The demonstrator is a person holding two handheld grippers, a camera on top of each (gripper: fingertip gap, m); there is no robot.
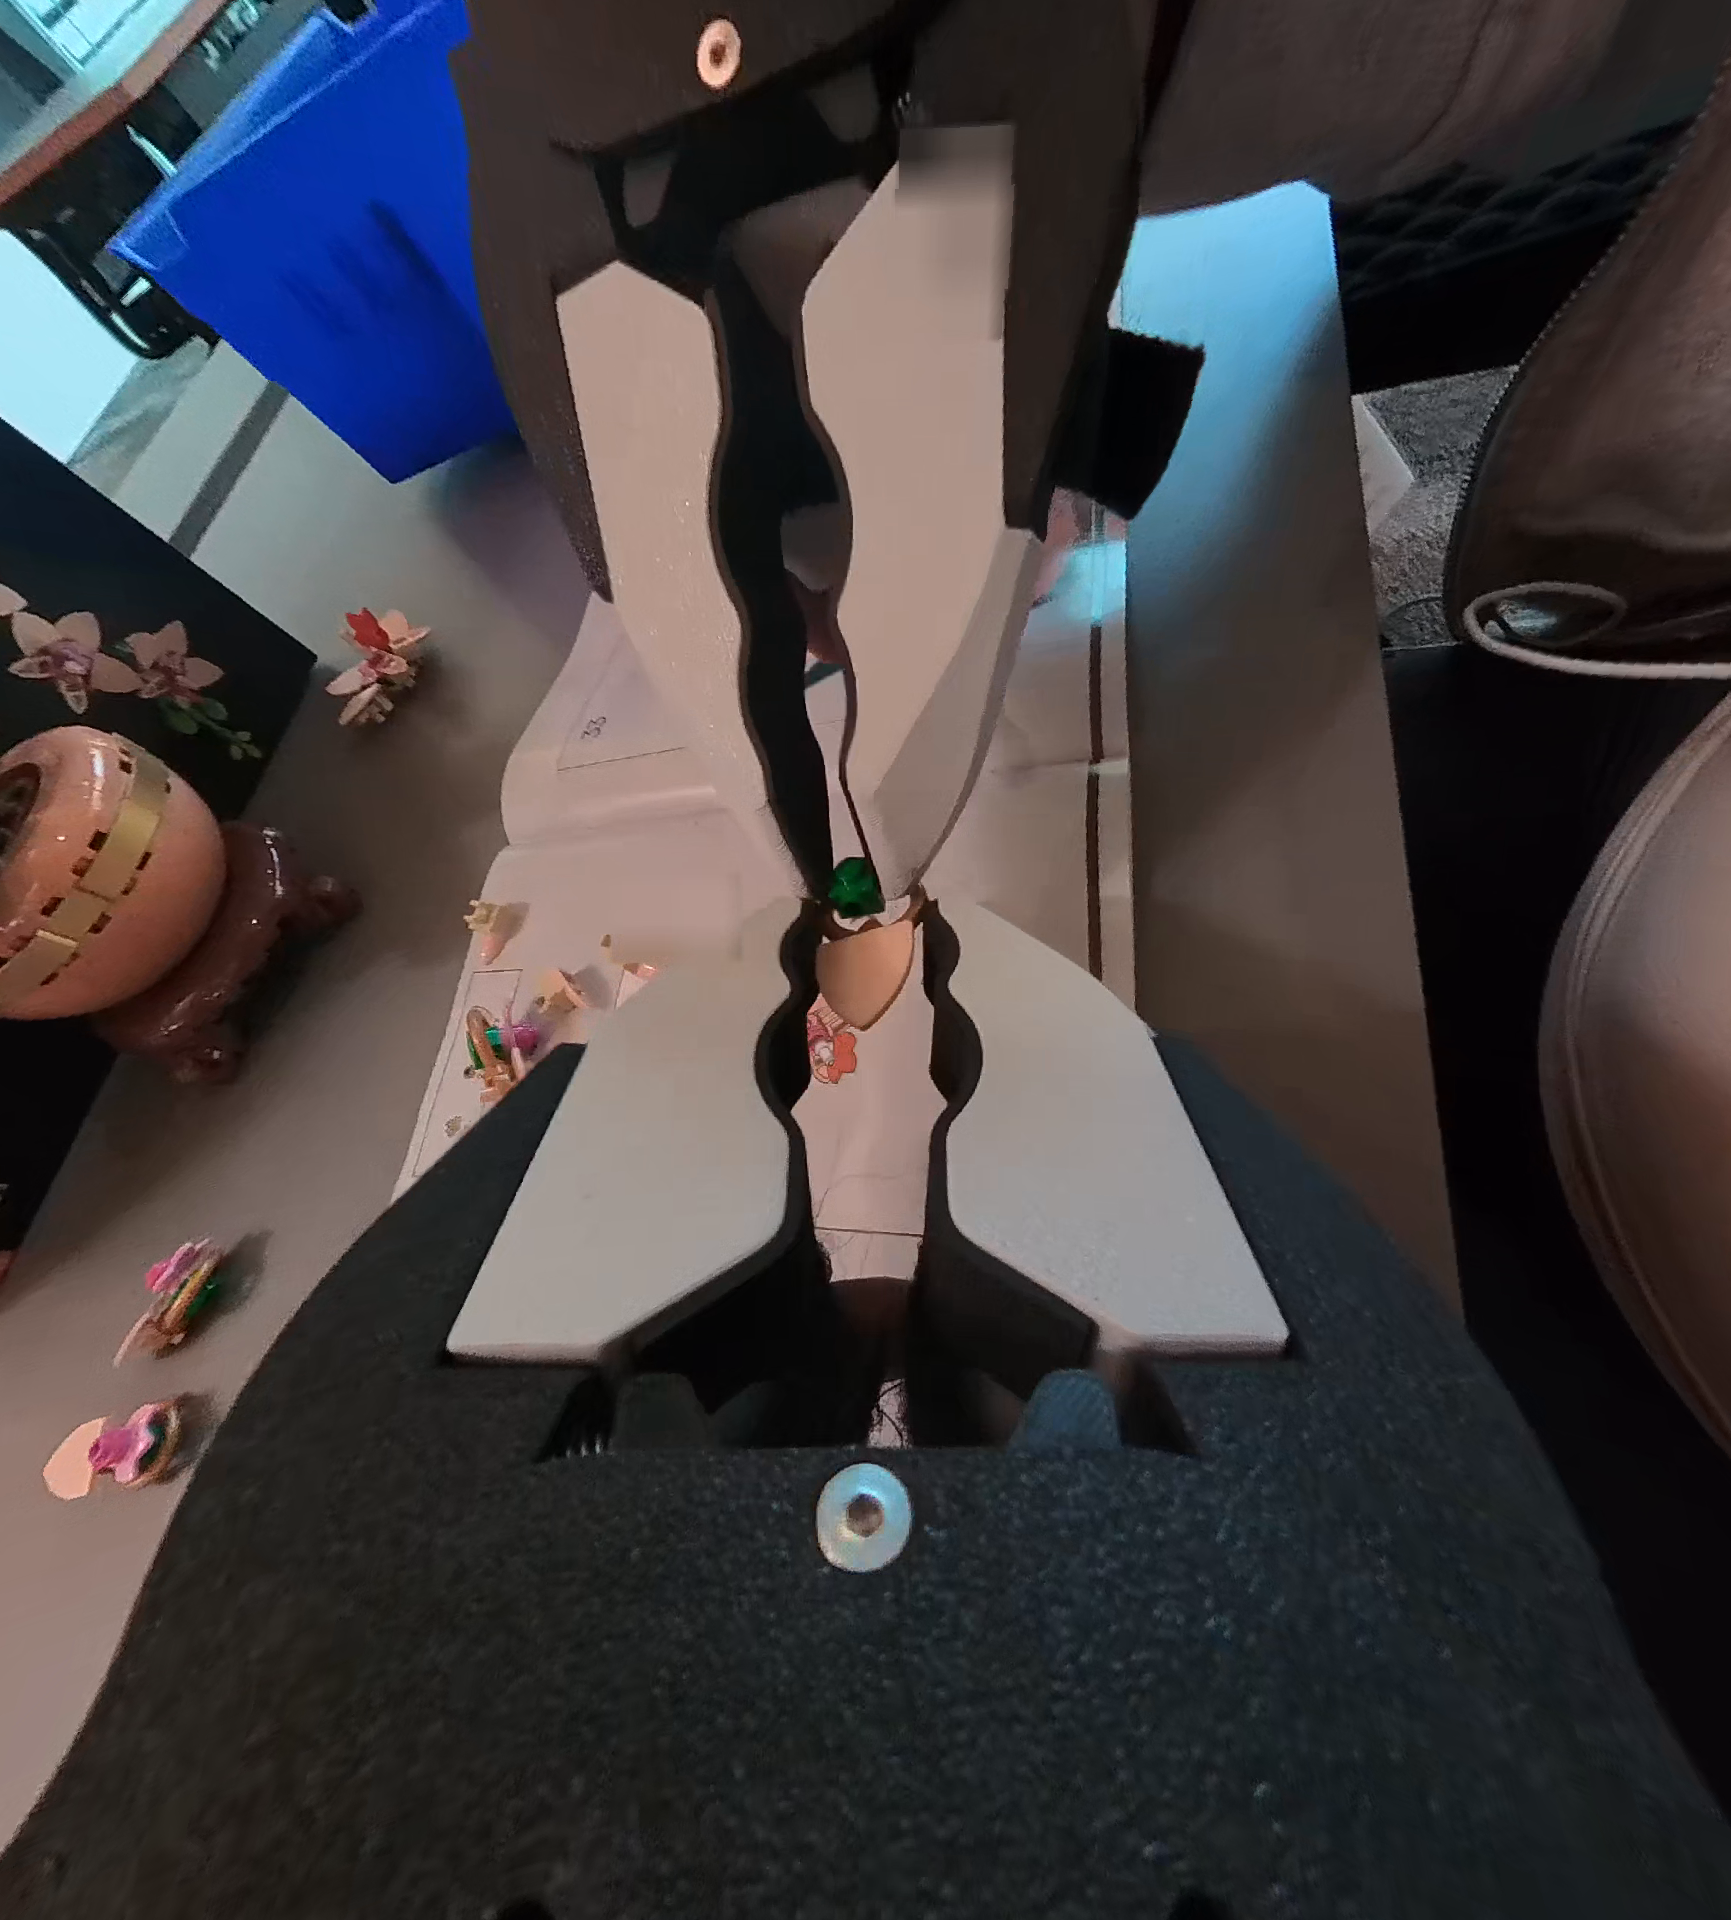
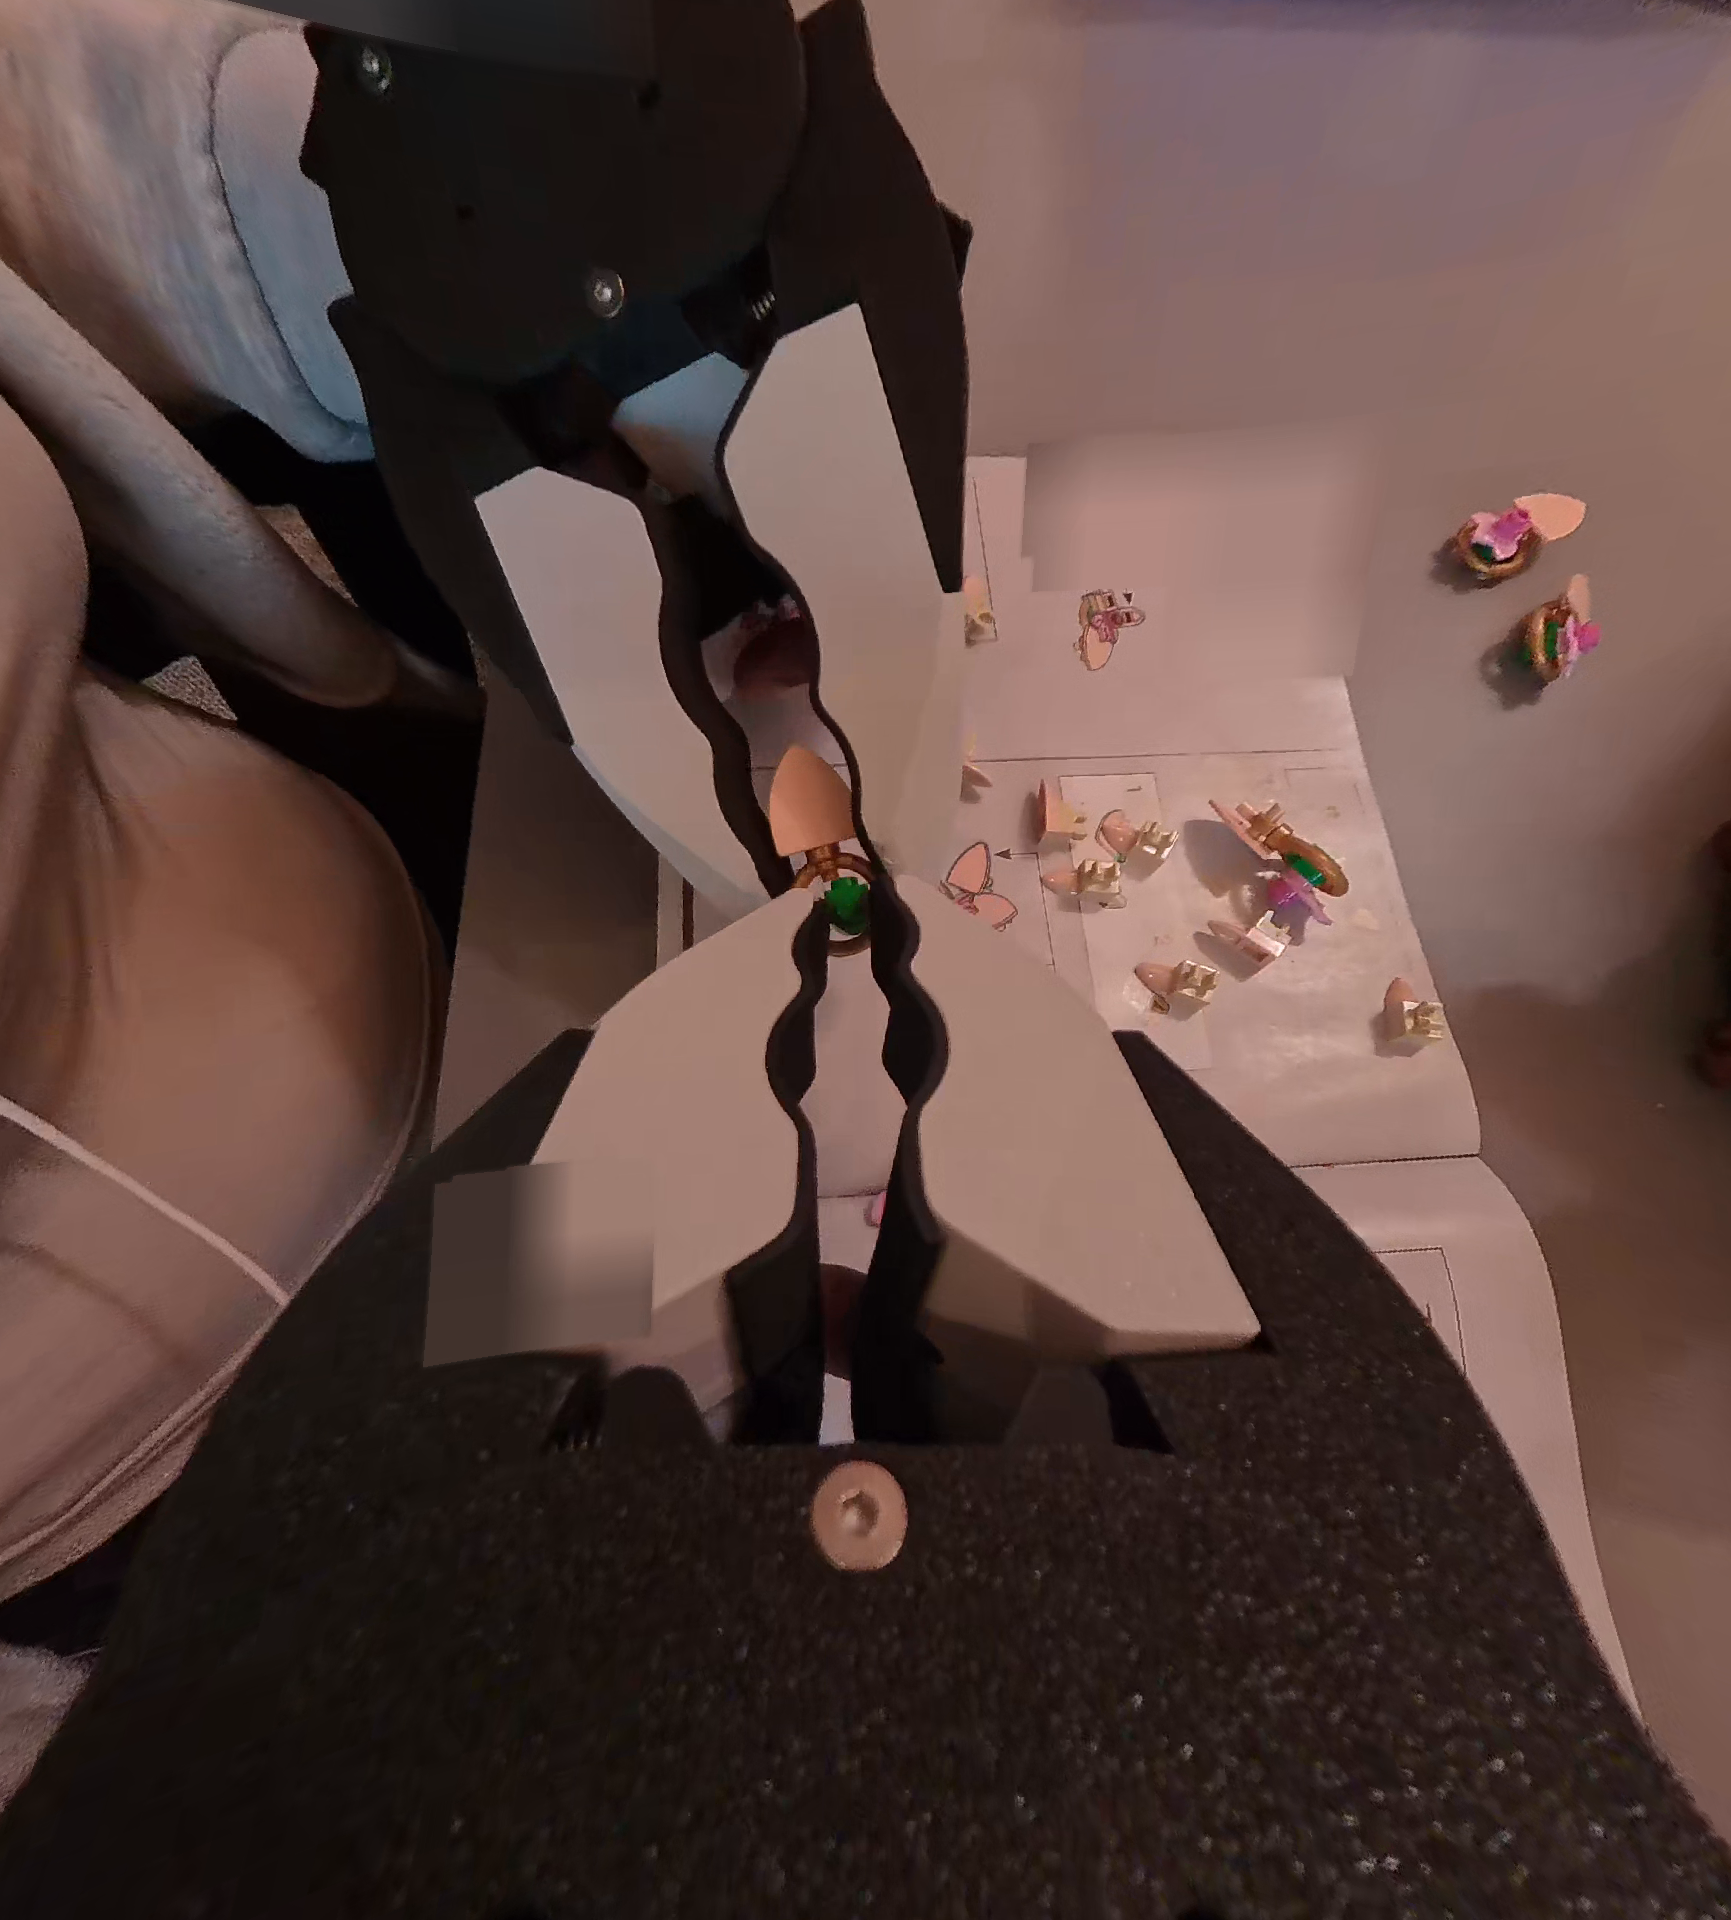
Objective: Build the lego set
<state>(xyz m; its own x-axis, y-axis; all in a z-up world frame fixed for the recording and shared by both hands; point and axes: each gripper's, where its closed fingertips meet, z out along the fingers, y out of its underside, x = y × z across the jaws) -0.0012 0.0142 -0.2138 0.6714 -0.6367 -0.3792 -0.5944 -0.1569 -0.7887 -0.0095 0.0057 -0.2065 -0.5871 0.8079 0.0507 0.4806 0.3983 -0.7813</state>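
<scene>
My left gripper (image 1: 866, 925) is shut on a cream petal piece (image 1: 861, 982), held above the open instruction booklet (image 1: 632, 862). My right gripper (image 2: 848, 914) is shut on a small green piece (image 2: 846, 902) set in a gold ring (image 2: 845, 948). The two grippers meet tip to tip. The petal (image 2: 807, 800) touches the gold ring's stem. In the left wrist view the right gripper (image 1: 848, 883) comes in from the top with the green piece (image 1: 853, 885). In the right wrist view the left gripper (image 2: 819, 831) comes in from the top.
Loose cream petal pieces (image 2: 1183, 977) and a partly built flower (image 2: 1297, 862) lie on the booklet (image 2: 1308, 1060). Built flowers (image 1: 378, 660) (image 1: 175, 1294) (image 1: 128, 1444) lie on the table. A pink pot (image 1: 61, 883) stands on the black set box (image 1: 113, 644). A blue bin (image 1: 341, 229) stands behind. Less than 4 cm separates the two grippers' tips. Between my left fingertips and the partly built flower (image 2: 1297, 862) there is roughly 9 cm. Look for it in the left wrist view (image 1: 494, 1041) too.
</scene>
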